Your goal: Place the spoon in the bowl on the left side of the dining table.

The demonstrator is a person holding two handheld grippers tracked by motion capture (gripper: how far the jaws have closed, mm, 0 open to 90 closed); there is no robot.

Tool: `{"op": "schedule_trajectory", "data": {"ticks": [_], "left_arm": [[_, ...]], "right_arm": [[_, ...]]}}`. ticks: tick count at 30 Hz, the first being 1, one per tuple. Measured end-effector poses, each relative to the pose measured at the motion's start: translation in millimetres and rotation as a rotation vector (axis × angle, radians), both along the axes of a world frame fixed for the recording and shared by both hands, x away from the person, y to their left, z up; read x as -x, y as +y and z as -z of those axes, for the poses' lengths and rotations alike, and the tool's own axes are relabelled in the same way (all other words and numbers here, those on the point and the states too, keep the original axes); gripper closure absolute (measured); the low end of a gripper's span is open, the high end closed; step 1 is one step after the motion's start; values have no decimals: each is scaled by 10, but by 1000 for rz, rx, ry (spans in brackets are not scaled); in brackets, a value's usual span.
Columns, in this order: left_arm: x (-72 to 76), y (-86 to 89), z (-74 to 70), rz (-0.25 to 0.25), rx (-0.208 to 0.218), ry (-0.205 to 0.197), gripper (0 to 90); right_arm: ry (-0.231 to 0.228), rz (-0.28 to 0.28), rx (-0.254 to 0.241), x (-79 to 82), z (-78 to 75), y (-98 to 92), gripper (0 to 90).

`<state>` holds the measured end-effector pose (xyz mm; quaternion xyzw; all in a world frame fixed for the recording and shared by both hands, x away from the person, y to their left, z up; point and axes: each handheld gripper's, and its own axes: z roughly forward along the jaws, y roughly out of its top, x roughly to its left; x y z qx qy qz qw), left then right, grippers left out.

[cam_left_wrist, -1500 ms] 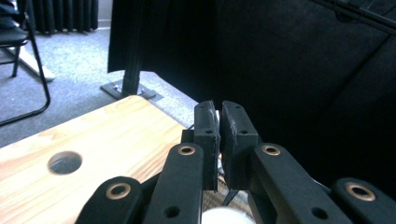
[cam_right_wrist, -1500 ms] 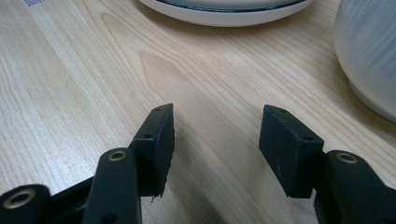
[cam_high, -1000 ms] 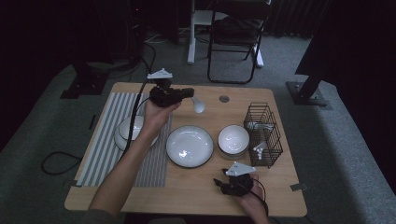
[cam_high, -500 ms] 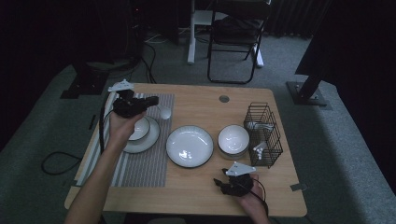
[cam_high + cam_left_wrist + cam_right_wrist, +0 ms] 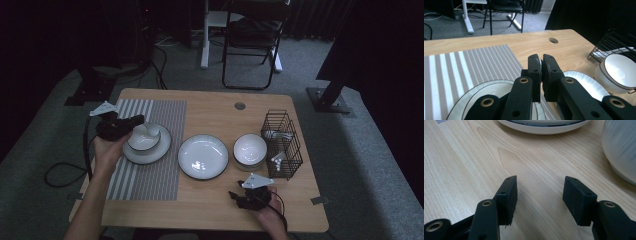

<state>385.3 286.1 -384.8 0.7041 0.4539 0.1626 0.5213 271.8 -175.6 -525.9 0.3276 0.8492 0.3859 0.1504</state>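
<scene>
My left gripper (image 5: 134, 123) hovers over a white bowl (image 5: 145, 141) that sits on a small plate (image 5: 164, 146) on the striped mat (image 5: 150, 175). Its jaws are shut on a small white piece that looks like a spoon (image 5: 142, 130). In the left gripper view (image 5: 541, 58) only a thin white sliver (image 5: 540, 63) shows between the pads. My right gripper (image 5: 244, 197) rests on the table near the front edge. It is open (image 5: 539, 187) with nothing between its fingers.
A wide white plate (image 5: 202, 156) lies mid-table, with a white bowl (image 5: 250, 148) to its right. A black wire basket (image 5: 283, 143) holding white pieces stands at the right edge. A cable hole (image 5: 240, 106) is at the back. A chair stands beyond the table.
My left hand has carried the white piece from the back middle of the table leftwards and down to above the bowl on the mat. The right gripper has stayed put.
</scene>
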Motion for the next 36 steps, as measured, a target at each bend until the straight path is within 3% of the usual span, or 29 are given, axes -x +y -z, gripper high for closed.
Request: {"op": "schedule_trajectory", "data": {"ticks": [6,18,22,29,36], "left_arm": [[96,109,136,-23,-29,16,865],[233,278,359,-54,-35,56,863],[281,347,422,-70,-18,53,852],[323,401,596,-78,-33,95,796],[334,389,572,-69,-33,85,717]], "right_arm": [[0,0,0,0,0,0,447],[0,0,0,0,0,0,448],[0,0,0,0,0,0,448],[-1,-1,0,-1,0,0,447],[1,1,0,1,0,0,447]]}}
